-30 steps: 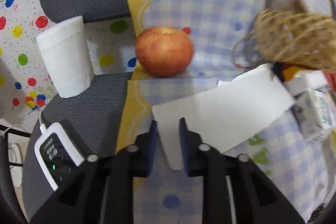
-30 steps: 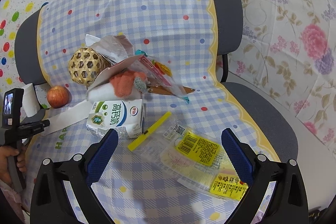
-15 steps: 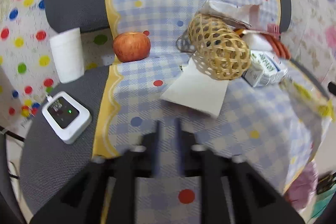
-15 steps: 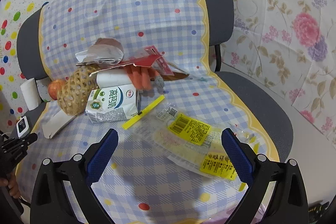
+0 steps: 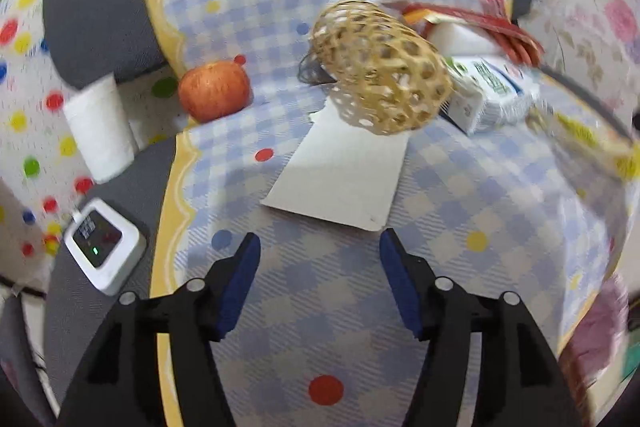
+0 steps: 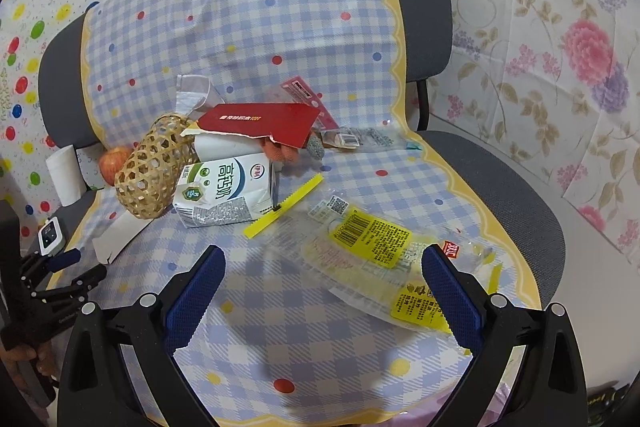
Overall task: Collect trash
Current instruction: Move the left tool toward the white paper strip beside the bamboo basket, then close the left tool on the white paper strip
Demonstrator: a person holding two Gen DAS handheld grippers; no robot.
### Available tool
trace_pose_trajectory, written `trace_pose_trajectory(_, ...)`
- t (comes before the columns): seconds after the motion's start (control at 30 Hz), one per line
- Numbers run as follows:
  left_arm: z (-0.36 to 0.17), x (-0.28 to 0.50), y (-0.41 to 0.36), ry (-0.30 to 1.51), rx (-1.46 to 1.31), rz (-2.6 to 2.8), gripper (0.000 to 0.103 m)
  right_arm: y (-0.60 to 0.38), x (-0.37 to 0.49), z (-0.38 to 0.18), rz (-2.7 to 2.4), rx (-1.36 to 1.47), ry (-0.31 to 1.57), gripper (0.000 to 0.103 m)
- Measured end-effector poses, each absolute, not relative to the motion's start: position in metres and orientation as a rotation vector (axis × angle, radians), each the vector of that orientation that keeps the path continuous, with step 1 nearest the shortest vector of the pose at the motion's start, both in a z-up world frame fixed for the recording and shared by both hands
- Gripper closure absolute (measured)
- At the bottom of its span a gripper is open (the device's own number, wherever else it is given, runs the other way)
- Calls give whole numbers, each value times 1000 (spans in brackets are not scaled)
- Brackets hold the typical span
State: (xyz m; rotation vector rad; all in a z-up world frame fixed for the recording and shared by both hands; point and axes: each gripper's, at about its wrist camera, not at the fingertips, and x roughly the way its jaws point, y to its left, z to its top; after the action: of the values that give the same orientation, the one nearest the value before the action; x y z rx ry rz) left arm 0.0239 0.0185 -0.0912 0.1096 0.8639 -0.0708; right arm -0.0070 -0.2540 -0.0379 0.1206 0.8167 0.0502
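White card [image 5: 340,175] lies just beyond the left gripper [image 5: 320,267], jaws opening, empty; approach step, next close on card's near edge.

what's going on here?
A person with a gripper in each hand is clearing trash off a cloth-covered chair. The left gripper hangs empty, jaws opening, just short of the white card under the wicker basket. The right gripper is open over the clear wrappers. Nothing is held yet.
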Motion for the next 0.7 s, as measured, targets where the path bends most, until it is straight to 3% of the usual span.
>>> trace_pose_trajectory(0.1, -91, 28, 34, 877, -15, -79, 43, -251, -5, -41, 49, 109, 824, 6)
trace_pose_trajectory(0.33, -91, 41, 43, 893, -195, -86, 60, -245, -2, -48, 58, 101, 842, 6)
trace_pose_trajectory(0.7, -102, 72, 30, 904, -221, -62, 71, -248, -1, -51, 50, 101, 851, 6)
